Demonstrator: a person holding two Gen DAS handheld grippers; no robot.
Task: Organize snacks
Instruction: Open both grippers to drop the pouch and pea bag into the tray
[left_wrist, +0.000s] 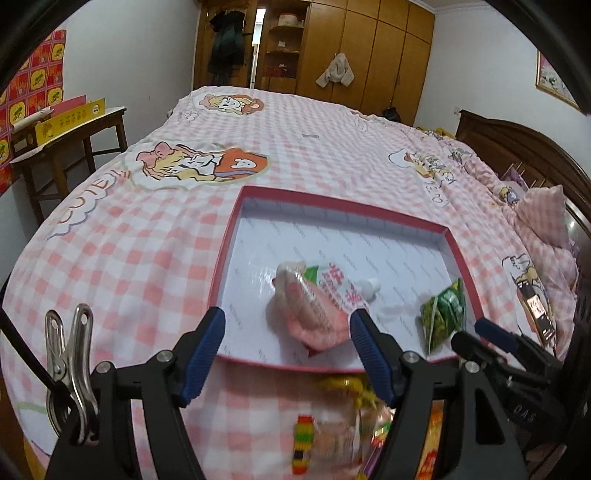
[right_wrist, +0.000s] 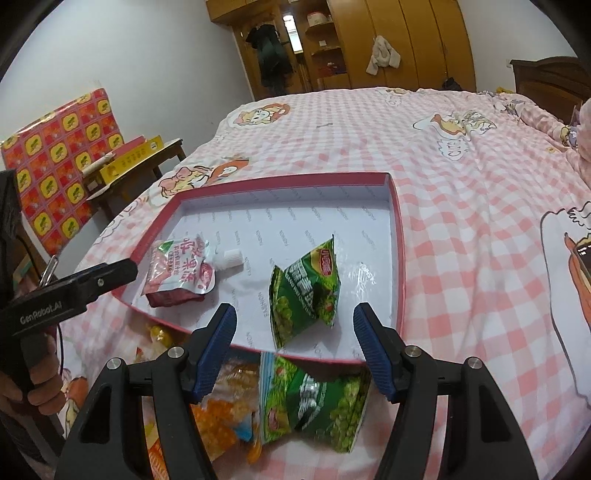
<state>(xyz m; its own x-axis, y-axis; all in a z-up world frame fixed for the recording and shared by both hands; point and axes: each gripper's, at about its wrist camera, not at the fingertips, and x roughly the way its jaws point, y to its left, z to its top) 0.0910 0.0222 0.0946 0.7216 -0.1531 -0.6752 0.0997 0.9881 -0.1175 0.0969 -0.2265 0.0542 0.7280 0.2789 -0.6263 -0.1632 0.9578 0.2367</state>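
Observation:
A shallow red-rimmed box (left_wrist: 334, 201) (right_wrist: 280, 180) with a white floor lies on the bed. In it lie a pink drink pouch (left_wrist: 317, 306) (right_wrist: 181, 271) with a white cap and a green pea packet (left_wrist: 443, 314) (right_wrist: 306, 291). My left gripper (left_wrist: 288, 326) is open and empty, hovering just before the pouch at the box's near edge. My right gripper (right_wrist: 293, 325) is open and empty, just above the near edge by the green packet. Loose snacks lie outside the box under the grippers: a second green packet (right_wrist: 317, 402), orange packets (right_wrist: 218, 417) and a clear biscuit pack (left_wrist: 328, 432).
The bed has a pink checked cover (left_wrist: 155, 251). A wooden side table (left_wrist: 70, 144) with yellow boxes stands to the left. A wooden headboard (left_wrist: 524, 147) and a pillow (left_wrist: 543, 210) are at the right. A phone (right_wrist: 583, 258) lies on the cover at the far right.

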